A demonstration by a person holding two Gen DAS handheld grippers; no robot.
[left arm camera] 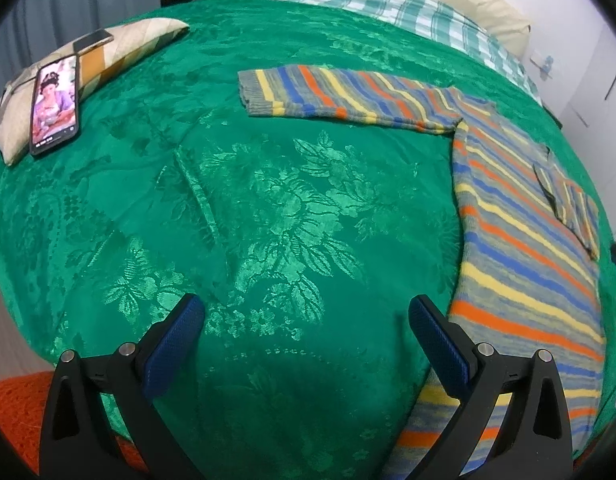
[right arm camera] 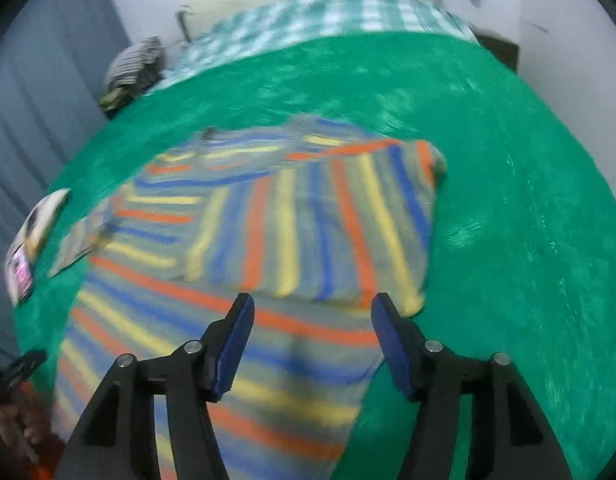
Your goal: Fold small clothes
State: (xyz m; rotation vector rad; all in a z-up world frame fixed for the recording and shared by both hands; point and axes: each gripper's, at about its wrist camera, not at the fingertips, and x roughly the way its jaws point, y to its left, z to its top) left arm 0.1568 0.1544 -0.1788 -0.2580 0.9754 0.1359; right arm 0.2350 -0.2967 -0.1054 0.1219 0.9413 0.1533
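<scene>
Both views are aimed steeply down along open jaws, close above the green bedspread (left arm camera: 268, 208). The striped sweater (right arm camera: 292, 220) is shared.

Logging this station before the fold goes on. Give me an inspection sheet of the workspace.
Surface: green floral bedspread, flat.
Job's things: striped sweater; one sleeve folded across the body, other sleeve stretched out sideways.
Clutter: lit phone and second phone on a small pillow.
Grippers: left tongs open, empty; right tongs open, empty, over the sweater.
Cables: nothing seen.
Surroundings: checked blanket, curtain, clothes pile.
</scene>
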